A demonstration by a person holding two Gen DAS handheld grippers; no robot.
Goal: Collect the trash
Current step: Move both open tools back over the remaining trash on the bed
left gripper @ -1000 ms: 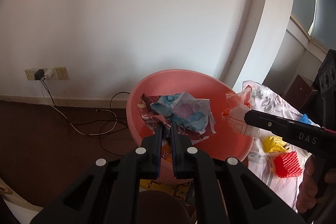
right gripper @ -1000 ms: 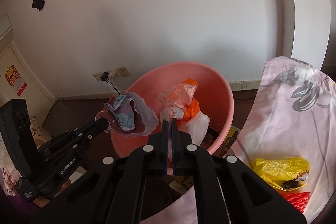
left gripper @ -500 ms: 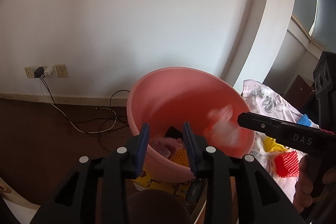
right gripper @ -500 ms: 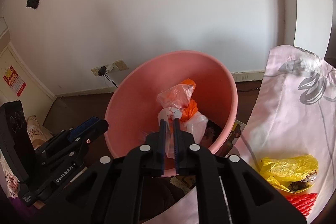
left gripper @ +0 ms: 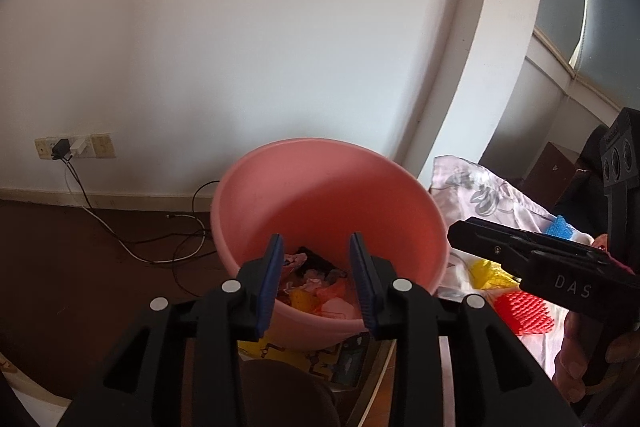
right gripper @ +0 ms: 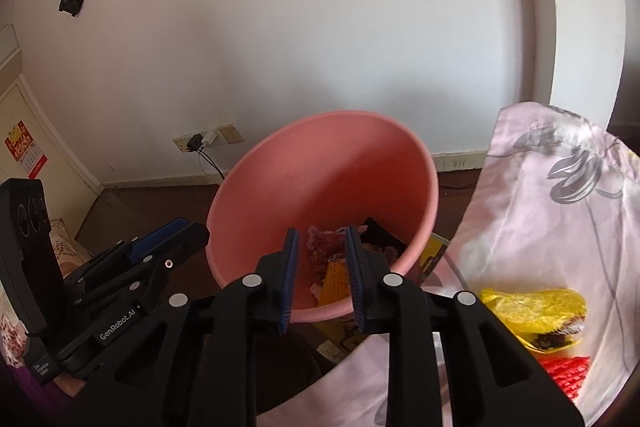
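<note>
Inside, pink basin (right gripper: 256, 195) holds crumpled trash (right gripper: 326, 247); jaws apart.

A pale pink cloth with grey flower prints (right gripper: 560, 211) covers a raised surface, perhaps a bed or table, at the right of both views. On the cloth lie a crumpled yellow plastic bag (right gripper: 534, 311), a red ribbed foam net (left gripper: 524, 313) just beside the bag on the near side, and a blue ribbed piece (left gripper: 559, 227) farther back, visible only in the left wrist view. The dark brown floor (left gripper: 80, 267) meets a pale baseboard at the white wall; black and white cables (left gripper: 160, 239) trail across it. A pink basin (left gripper: 328, 195) stands beside the cloth's edge, apparently resting on printed yellow material whose support is hidden.
</note>
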